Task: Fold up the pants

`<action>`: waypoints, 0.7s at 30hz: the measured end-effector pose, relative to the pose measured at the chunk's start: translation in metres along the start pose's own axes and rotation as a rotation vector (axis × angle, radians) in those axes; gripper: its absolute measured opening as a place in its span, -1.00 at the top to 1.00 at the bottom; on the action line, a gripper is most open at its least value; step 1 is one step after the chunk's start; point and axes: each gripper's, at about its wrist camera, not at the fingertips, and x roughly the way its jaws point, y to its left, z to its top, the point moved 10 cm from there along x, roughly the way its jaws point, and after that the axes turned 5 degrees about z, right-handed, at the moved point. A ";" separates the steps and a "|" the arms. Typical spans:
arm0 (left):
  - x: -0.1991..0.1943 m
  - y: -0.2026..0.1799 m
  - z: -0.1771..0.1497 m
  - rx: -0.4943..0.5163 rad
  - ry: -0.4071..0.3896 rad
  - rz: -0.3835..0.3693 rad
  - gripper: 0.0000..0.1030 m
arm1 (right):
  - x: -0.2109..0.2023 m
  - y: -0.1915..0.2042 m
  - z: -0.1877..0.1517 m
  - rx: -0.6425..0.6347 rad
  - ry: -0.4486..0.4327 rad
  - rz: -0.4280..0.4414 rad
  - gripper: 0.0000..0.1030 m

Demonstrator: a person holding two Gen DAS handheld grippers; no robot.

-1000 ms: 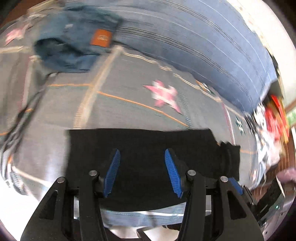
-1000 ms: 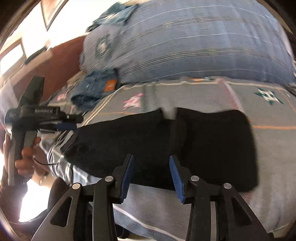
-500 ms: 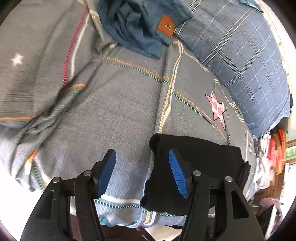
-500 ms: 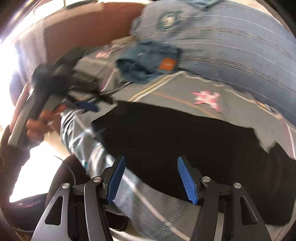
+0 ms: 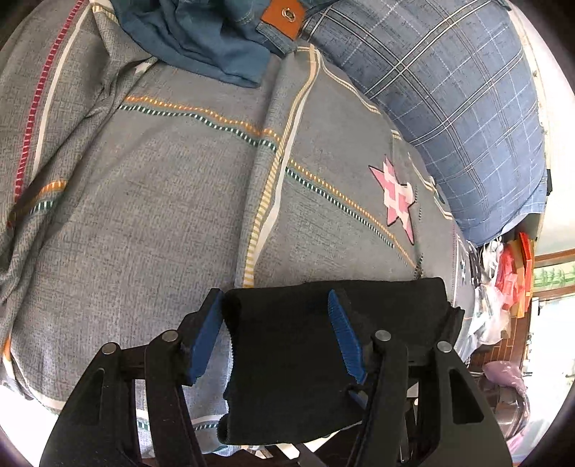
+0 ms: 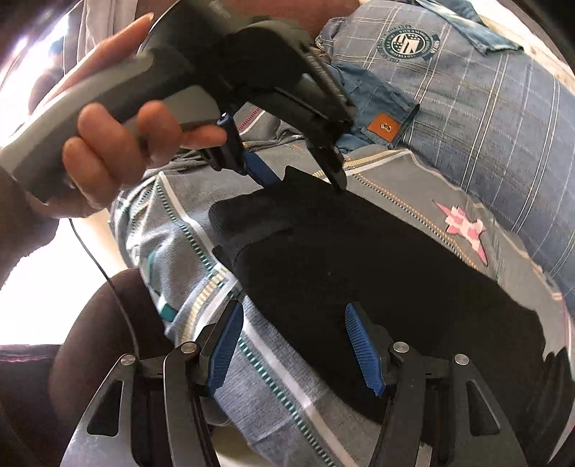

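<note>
We have the black pants [image 5: 316, 345] lying on the bed's grey patterned bedspread [image 5: 151, 201], near its front edge, already folded into a thick dark band. In the right wrist view the band's long axis runs from the upper left, under our left hand-held gripper [image 6: 302, 176], down to the lower right, where it passes our right hand-held gripper [image 6: 298, 345] and trails off toward the frame edge.

The left hand-held gripper [image 5: 273, 334] is spread wide, with the band's left end lying between its blue pads [image 5: 343, 341]; one pad sits at the outer fold edge and the other over the cloth, so nothing is clamped. The right hand-held gripper is likewise spread apart, one pad over the bedspread and the other over the black cloth, straddling the near long edge without pinching it.

We judge the left one nearer to a grasp, since the end of the band already sits in its gap. The next fold would likely carry that end along the long axis toward the right.

How many layers are stacked we cannot tell; the black cloth swallows every seam. The right end of the band blurs at the frame edge. Denim jeans [image 5: 201, 32] and a blue plaid pillow [image 5: 460, 93] lie well apart beyond.
</note>
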 end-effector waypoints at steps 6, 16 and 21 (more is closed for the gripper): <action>-0.005 0.006 -0.005 -0.036 -0.012 -0.023 0.16 | 0.017 -0.006 0.008 -0.005 -0.006 -0.019 -0.21; -0.035 -0.023 -0.014 -0.047 -0.061 -0.118 0.77 | -0.012 -0.024 0.024 0.110 -0.113 0.079 0.68; -0.051 -0.030 -0.013 -0.087 -0.106 -0.092 0.78 | -0.040 -0.038 0.031 0.191 -0.187 0.123 0.71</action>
